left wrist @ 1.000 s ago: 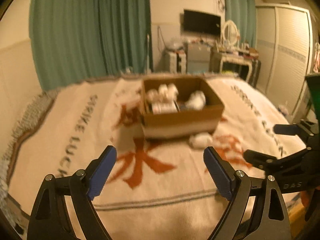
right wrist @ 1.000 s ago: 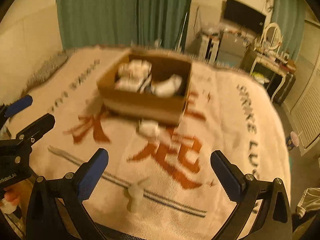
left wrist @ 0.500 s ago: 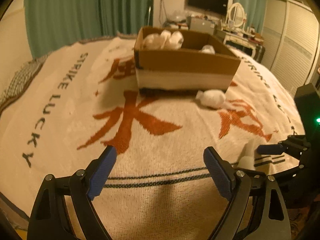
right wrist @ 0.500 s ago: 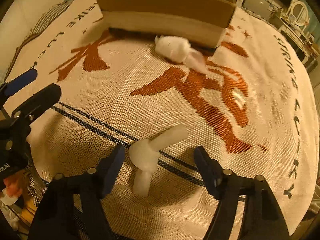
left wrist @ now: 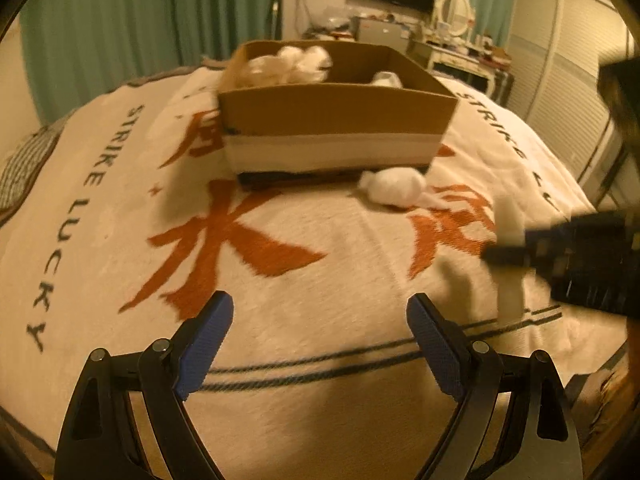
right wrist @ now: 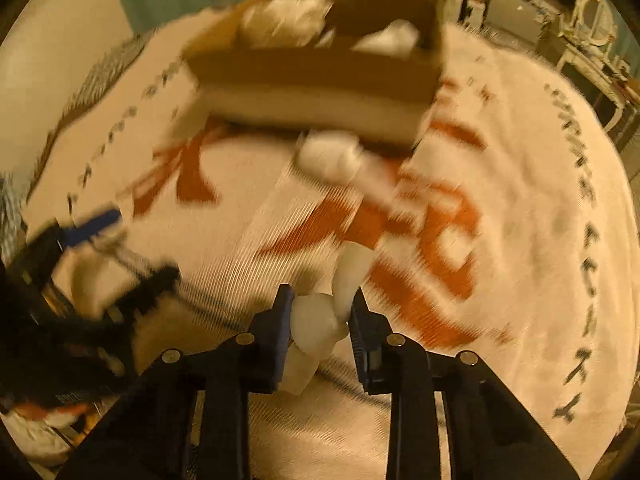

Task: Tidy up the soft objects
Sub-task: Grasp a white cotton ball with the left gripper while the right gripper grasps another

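Note:
My right gripper [right wrist: 320, 312] is shut on a knotted white sock [right wrist: 316, 324] and holds it above the blanket; it also shows in the left wrist view [left wrist: 510, 232], held off the bed. My left gripper [left wrist: 320, 340] is open and empty over the blanket's near part. A cardboard box [left wrist: 336, 116] with several white soft bundles inside stands on the bed; it also shows in the right wrist view [right wrist: 320, 72]. A white balled sock [left wrist: 394, 186] lies on the blanket against the box's front right corner, seen blurred in the right wrist view [right wrist: 332, 156].
The bed carries a cream blanket [left wrist: 280, 288] with orange characters and "STRIKE LUCKY" lettering. Green curtains [left wrist: 120, 24], a TV, a dresser with a mirror [left wrist: 454, 4] and a wardrobe stand behind the bed. The bed's edge runs close beneath both grippers.
My right gripper has closed on the knotted sock and lifted it off the blanket. The left gripper has moved a little closer to the box and stays open.

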Demonstrator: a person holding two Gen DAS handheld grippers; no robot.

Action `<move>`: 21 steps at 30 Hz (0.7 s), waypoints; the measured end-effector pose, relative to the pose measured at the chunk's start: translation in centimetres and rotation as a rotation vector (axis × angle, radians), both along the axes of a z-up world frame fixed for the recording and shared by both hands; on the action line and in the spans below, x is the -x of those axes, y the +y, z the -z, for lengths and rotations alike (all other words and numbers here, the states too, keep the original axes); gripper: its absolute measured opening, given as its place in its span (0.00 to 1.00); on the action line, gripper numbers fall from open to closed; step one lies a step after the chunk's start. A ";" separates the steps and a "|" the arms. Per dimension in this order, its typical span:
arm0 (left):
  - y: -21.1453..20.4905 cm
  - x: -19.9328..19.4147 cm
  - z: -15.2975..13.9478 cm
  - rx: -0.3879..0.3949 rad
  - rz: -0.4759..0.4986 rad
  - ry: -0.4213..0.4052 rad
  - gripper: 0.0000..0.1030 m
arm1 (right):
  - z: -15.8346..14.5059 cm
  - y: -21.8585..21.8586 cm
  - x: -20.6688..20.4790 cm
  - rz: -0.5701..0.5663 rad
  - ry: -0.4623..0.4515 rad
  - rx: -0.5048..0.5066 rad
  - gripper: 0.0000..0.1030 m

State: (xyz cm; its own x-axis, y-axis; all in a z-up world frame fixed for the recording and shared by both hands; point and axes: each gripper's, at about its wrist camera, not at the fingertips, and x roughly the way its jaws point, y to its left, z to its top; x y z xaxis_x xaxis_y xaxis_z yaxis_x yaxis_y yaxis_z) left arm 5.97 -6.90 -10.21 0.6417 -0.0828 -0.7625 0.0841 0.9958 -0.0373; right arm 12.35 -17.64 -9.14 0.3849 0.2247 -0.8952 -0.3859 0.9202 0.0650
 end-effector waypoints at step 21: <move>-6.8 -11.9 2.0 0.037 0.040 0.020 0.75 | 1.1 -6.0 -9.7 0.108 -0.054 -0.001 0.26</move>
